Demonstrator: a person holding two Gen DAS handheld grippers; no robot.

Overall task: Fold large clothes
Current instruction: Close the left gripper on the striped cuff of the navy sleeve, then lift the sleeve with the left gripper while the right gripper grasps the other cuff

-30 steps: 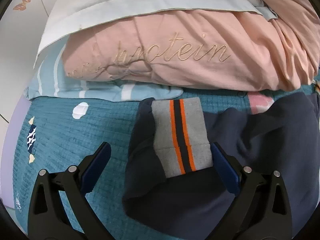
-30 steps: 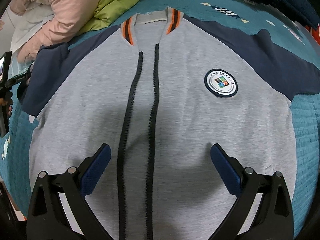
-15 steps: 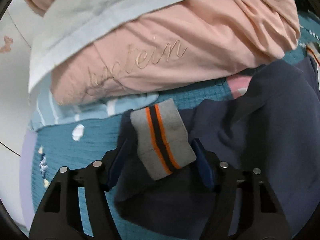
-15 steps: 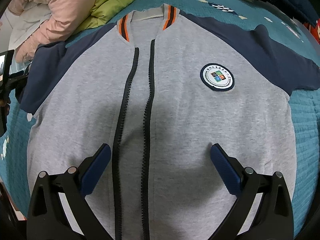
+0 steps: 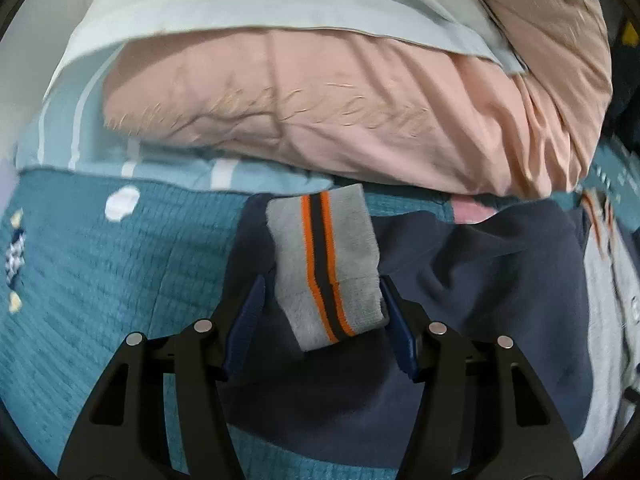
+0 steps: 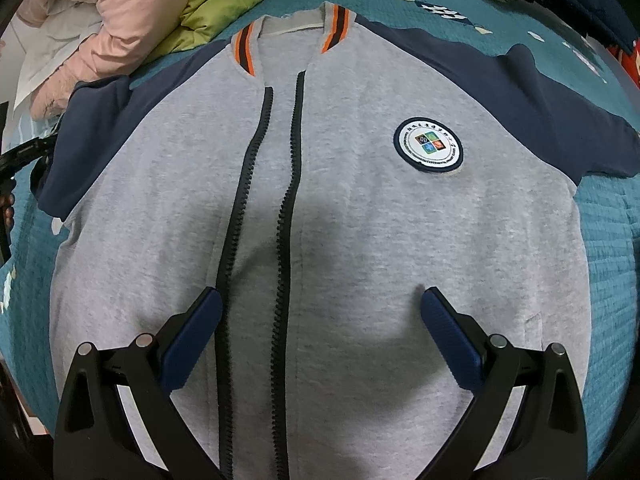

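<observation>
Looking down the left hand-held gripper (image 5: pixel 320 312), its blue pads sit tight on both sides of the grey cuff (image 5: pixel 326 268) with orange stripes, pinching it just above the navy sleeve (image 5: pixel 480 280), pink pillow (image 5: pixel 320 104) behind. Over on the right hand-held gripper (image 6: pixel 320 328), fingers are spread wide over the grey jacket (image 6: pixel 380 240), which is lying flat, unzipped, on the teal bed (image 6: pixel 608 232).

Teal quilted bed (image 6: pixel 608 248) carries the grey-navy jacket (image 6: pixel 360 240) and pink pillow (image 5: pixel 320 112).
</observation>
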